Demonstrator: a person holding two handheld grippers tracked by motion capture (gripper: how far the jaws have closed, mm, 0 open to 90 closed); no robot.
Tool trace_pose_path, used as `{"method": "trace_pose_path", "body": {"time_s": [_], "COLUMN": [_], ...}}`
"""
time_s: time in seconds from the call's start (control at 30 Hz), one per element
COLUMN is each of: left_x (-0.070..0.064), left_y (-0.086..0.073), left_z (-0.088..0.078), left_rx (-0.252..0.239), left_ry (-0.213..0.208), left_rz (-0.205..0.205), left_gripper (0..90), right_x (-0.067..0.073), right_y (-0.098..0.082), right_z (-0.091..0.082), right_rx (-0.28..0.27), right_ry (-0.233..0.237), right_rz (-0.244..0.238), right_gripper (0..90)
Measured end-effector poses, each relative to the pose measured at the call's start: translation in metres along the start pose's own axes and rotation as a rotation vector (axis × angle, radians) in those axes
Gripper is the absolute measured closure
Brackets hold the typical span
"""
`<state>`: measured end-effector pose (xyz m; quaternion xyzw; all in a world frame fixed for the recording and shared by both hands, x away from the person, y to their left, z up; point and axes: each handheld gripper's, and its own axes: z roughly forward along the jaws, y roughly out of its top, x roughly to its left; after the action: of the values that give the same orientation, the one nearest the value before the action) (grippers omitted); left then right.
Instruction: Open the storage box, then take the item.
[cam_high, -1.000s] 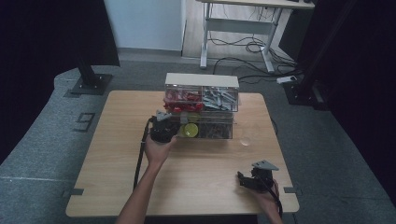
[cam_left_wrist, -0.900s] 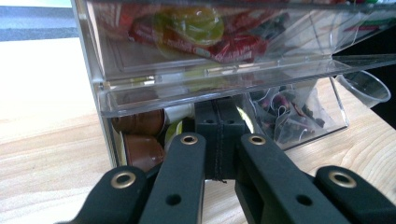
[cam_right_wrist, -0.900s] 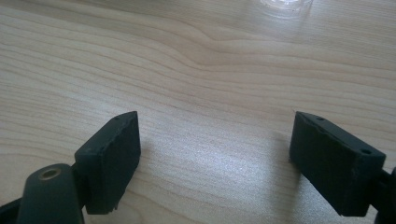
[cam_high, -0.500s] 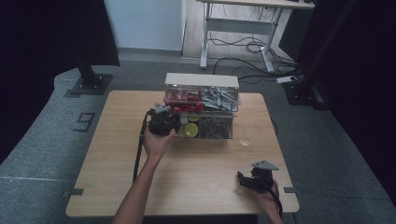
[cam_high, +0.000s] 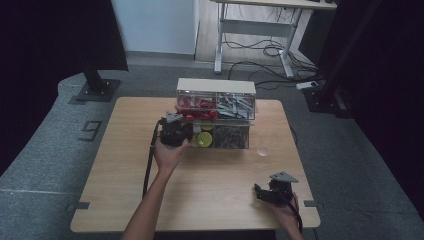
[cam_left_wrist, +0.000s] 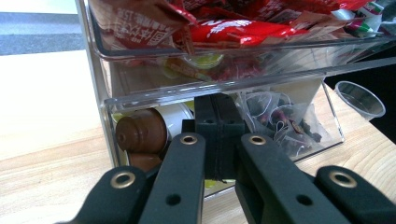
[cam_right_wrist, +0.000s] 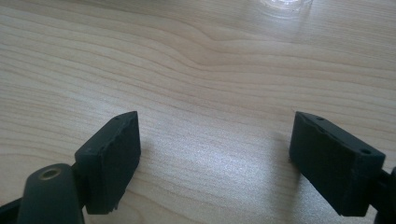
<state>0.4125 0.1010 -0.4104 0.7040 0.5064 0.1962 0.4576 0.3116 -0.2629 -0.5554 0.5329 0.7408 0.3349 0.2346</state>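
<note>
A clear drawer organizer (cam_high: 216, 86) stands at the table's far middle. Its upper left drawer (cam_left_wrist: 233, 28) is packed with red packets. My left gripper (cam_left_wrist: 217, 107) is shut, jaws pressed flat together, tips against the front of the lower left drawer just under the upper drawer's rim; in the high view that left gripper (cam_high: 186, 132) sits at the organizer's left front. Whether a thin lip is pinched I cannot tell. Brown capsules (cam_left_wrist: 140, 133) and tea bags (cam_left_wrist: 280, 116) lie behind the clear front. My right gripper (cam_right_wrist: 215, 126) is open, low over bare wood, near the table's front right (cam_high: 259, 192).
A small clear plastic cup (cam_high: 263, 150) stands on the wooden table (cam_high: 215, 190) right of the organizer, also the cup (cam_left_wrist: 359, 98) beyond my left jaws. A desk frame with cables (cam_high: 260, 30) stands behind the table.
My left gripper has edged slightly away from me, closer against the organizer's front. The right gripper has stayed put.
</note>
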Motion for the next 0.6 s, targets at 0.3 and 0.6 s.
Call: {"method": "trace_pose_path", "body": {"time_s": [0.3,0.6], "left_x": [0.0,0.0056], "left_y": [0.0003,0.0], "left_z": [-0.0006,-0.0011], "left_rx": [0.007,0.021], "left_ry": [0.003,0.005], "left_rz": [0.007,0.015], "left_gripper": [89.9,89.9], "right_x": [0.0006,0.0059], "right_y": [-0.0002,0.0006], "right_z": [-0.0007,-0.0023], "right_rx": [-0.008,-0.042], "right_ry": [0.003,-0.02], "right_rz": [-0.006,-0.017], "right_gripper": [21.5,30.0]}}
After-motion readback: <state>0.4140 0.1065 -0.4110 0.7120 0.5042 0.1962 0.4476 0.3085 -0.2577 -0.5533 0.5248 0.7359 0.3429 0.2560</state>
